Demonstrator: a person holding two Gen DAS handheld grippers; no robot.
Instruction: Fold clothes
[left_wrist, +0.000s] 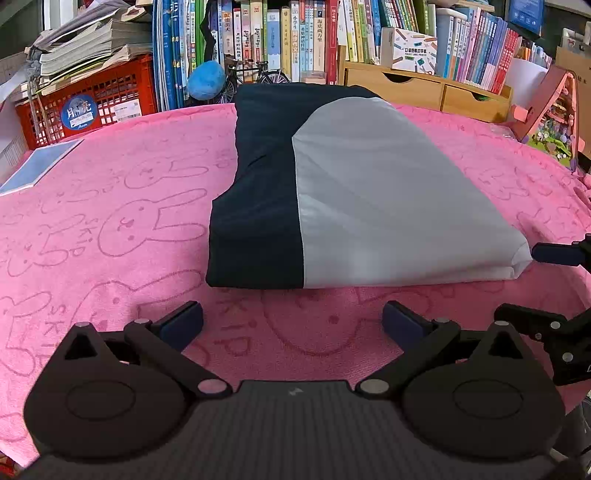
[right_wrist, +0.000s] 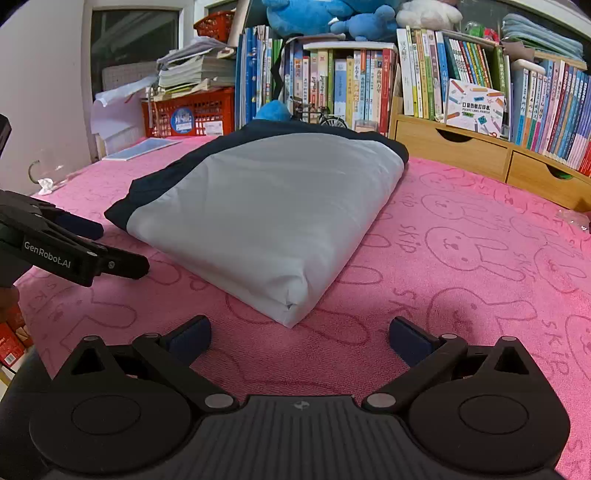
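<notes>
The folded garment (left_wrist: 332, 192) lies on the towel (left_wrist: 110, 221), bookshelf (left_wrist: 295, 37) behind, both claws before it.

Pink rabbit-print towel (left_wrist: 110, 229) covers the surface; red crate (left_wrist: 88, 99), books (left_wrist: 258, 37), wooden drawers (left_wrist: 424, 88) behind.

In the left wrist view the right gripper (left_wrist: 554, 280) is cut by the right edge, so how its jaws stand cannot be told. The folded garment (left_wrist: 332, 192) hides the base of the books (left_wrist: 303, 40) behind. The sticker on the red crate (left_wrist: 79, 112) is too small to read.
</notes>
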